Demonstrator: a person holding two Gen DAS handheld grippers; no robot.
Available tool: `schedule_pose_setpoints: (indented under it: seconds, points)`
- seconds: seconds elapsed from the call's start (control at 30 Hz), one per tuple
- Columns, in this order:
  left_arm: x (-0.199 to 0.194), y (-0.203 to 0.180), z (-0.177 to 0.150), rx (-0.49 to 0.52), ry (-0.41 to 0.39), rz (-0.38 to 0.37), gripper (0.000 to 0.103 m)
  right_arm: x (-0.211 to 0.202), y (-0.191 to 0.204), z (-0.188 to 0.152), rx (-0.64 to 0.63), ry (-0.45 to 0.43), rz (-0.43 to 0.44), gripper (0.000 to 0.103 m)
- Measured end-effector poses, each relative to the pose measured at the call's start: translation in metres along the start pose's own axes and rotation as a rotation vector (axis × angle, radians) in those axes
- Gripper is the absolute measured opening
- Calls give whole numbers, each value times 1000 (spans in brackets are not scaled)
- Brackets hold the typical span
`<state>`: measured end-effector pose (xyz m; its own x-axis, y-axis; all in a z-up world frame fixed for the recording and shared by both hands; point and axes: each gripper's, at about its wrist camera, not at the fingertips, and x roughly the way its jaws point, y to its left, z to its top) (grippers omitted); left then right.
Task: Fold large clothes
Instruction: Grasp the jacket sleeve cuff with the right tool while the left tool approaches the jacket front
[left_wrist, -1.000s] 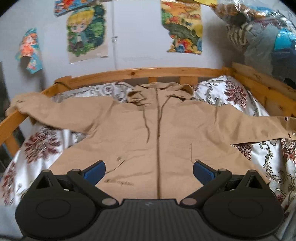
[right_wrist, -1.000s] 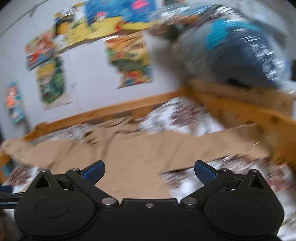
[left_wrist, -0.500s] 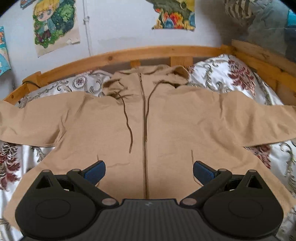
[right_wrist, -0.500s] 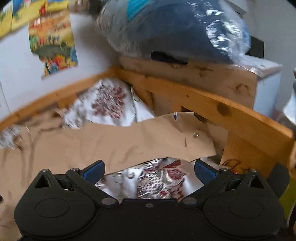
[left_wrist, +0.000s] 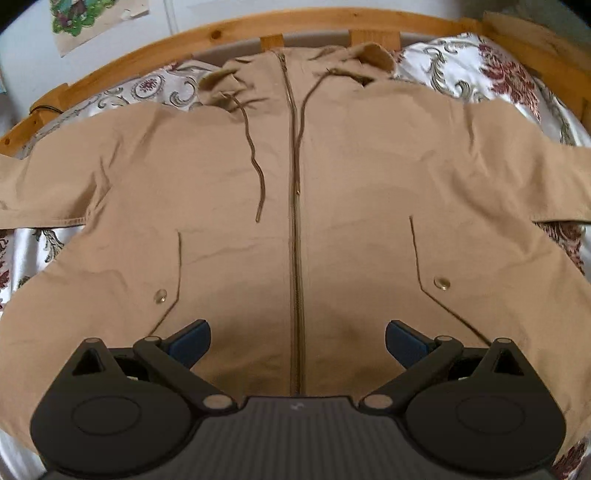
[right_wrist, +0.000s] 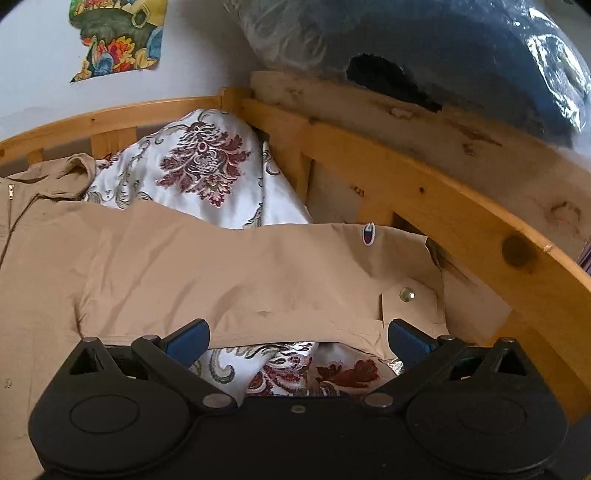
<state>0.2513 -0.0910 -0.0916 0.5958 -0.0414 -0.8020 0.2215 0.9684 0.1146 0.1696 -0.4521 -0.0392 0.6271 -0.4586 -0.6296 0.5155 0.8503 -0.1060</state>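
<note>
A tan hooded jacket (left_wrist: 236, 192) lies spread front-up on the bed, zipper closed, both sleeves stretched out sideways. My left gripper (left_wrist: 297, 341) hovers open over the lower front of the jacket, straddling the zipper. The jacket's right sleeve (right_wrist: 258, 269) runs across the right wrist view, its cuff (right_wrist: 410, 299) with a snap button reaching the bed's side rail. My right gripper (right_wrist: 298, 341) is open just above the sleeve's lower edge near the cuff, with nothing between its fingers.
A floral white and maroon bedsheet (right_wrist: 207, 166) covers the mattress. A wooden bed frame (right_wrist: 424, 192) rises close on the right and also curves behind the hood (left_wrist: 184, 40). A dark bundle in clear plastic (right_wrist: 461, 55) sits above the rail. Posters hang on the wall (right_wrist: 118, 37).
The left gripper moved forward and lower over the jacket's front. The right gripper swung right and down to the right sleeve's cuff. Both stayed open.
</note>
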Motion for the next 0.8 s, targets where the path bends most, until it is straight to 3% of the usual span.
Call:
schedule_pose_setpoints:
  seconds: [0.1, 0.23, 0.33, 0.43, 0.5, 0.57, 0.77, 0.8]
  points:
    - [7, -1, 1, -3, 51, -40, 103, 0, -11, -7, 83, -24, -14, 102]
    - [9, 0, -1, -14, 81, -60, 103, 3, -52, -19, 324, -101, 32, 98]
    - [10, 1, 1, -15, 86, -60, 103, 15, -71, -27, 410, -80, -75, 90]
    - [11, 2, 0, -23, 104, -70, 103, 31, -81, -33, 467, -55, -122, 64]
    - [13, 2, 0, -24, 122, -62, 103, 43, -84, -33, 467, -43, -143, 48]
    - [15, 2, 1, -30, 132, -65, 103, 51, -84, -32, 442, -47, -164, 41]
    - [17, 2, 2, -45, 147, -71, 103, 53, -68, -15, 264, -154, -201, 41]
    - [17, 2, 3, -47, 146, -72, 103, 54, -63, -12, 216, -175, -220, 47]
